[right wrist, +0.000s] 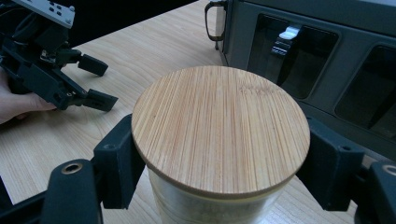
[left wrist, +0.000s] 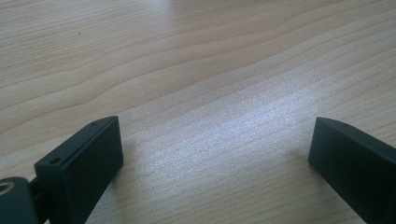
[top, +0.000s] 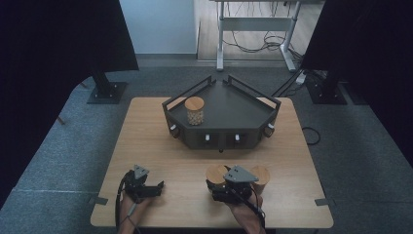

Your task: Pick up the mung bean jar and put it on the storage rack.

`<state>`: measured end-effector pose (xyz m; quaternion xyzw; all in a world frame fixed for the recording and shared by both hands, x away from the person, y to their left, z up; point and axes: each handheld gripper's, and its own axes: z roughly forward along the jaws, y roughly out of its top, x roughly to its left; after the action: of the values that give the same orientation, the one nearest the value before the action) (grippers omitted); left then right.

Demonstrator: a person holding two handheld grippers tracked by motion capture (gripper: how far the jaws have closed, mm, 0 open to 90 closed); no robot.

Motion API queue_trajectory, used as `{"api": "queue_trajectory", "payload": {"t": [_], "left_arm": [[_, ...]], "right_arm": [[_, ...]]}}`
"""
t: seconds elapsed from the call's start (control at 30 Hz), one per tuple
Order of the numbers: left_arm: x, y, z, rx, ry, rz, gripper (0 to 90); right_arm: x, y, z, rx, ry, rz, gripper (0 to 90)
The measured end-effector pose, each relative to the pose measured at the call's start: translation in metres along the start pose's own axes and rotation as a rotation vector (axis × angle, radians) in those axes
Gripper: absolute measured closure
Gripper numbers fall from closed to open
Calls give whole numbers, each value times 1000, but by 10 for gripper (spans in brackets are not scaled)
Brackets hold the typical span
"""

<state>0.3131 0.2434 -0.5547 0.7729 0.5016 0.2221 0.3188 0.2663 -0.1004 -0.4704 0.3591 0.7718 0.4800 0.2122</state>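
On a pale wooden table [top: 146,141], your right gripper [right wrist: 219,163] clamps an upright bamboo-lidded jar [right wrist: 219,128] at the near edge; the dark tray [top: 234,105] lies straight ahead, well apart. Your left gripper [left wrist: 215,154] rests open, empty.

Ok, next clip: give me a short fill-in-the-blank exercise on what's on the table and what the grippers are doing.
1. The right gripper is shut on a jar with a ____ lid.
2. The left gripper rests on the table with its jaws ____.
3. Counting every jar, lidded jars in the high view number ____.
4. One jar stands on the dark ____ at the far side of the table.

Missing words: bamboo; open; three; tray
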Motion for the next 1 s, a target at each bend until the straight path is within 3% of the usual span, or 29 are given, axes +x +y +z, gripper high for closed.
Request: {"api": "queue_trajectory", "payload": {"t": [1.0], "left_arm": [[0, 0, 0, 0, 0, 0, 30]], "right_arm": [[-13, 20, -2, -13, -9, 3, 242]]}}
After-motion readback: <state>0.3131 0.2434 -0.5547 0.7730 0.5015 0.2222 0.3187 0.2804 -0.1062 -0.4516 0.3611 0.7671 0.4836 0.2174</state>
